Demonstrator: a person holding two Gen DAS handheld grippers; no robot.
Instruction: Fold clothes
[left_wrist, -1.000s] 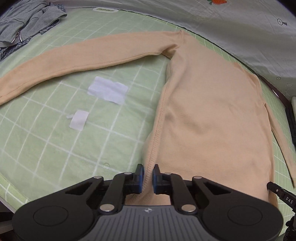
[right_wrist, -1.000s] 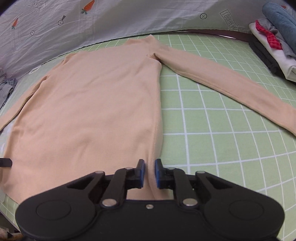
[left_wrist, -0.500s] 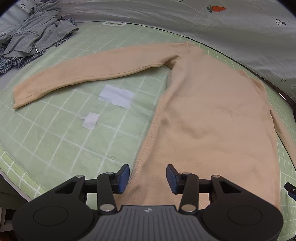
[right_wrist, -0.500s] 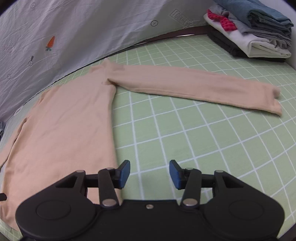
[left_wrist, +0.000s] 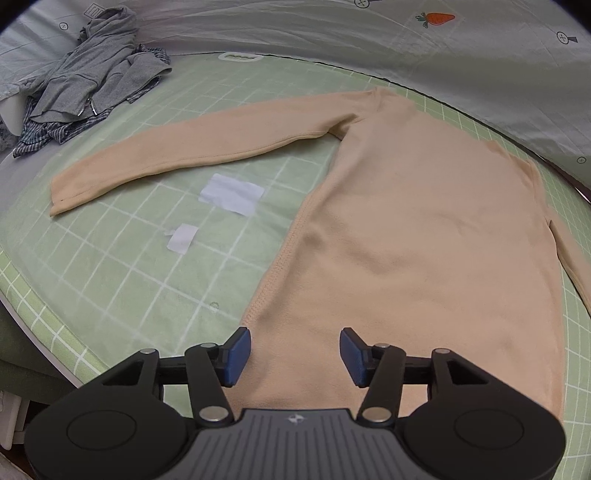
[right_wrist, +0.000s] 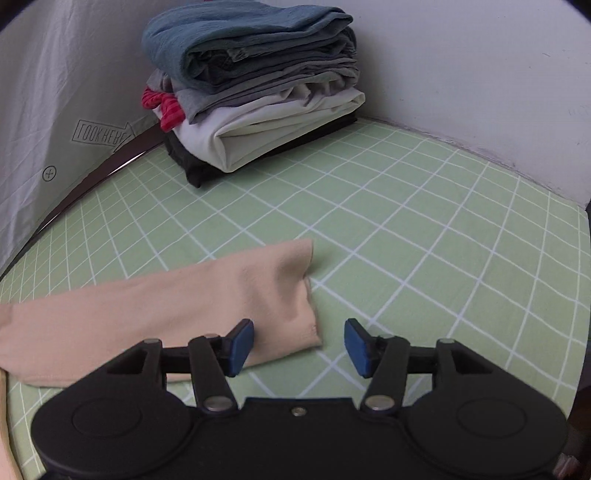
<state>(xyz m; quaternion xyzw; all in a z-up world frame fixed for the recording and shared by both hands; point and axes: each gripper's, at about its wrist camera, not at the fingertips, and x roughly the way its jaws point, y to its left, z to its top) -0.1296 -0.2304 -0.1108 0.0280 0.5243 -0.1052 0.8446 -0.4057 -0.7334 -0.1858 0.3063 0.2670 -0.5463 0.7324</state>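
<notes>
Flat on the green gridded mat lies the peach long-sleeved top, body spread out ahead of the left claw, hem nearest that claw. One sleeve stretches away to the claw's far left, cuff at its end. The left claw's jaws have just been opening and now stand moderately wide above the lower side seam of the top; the blue pads sit apart from the cloth as far as the view allows, gripping nothing, though fabric shows in the gap between them.

In the right wrist view the other sleeve runs in from the left and ends at its cuff just ahead of the right claw. That claw's jaws have also just been opening and stand about as wide; the cuff's corner lies between and slightly ahead of its pads, which appear not to press on it.

Ahead and left of the left claw, two white paper scraps rest on the mat below the sleeve. Farther off to its left is a heap of grey clothes. Well ahead of the right claw stands a stack of folded clothes against the wall.
</notes>
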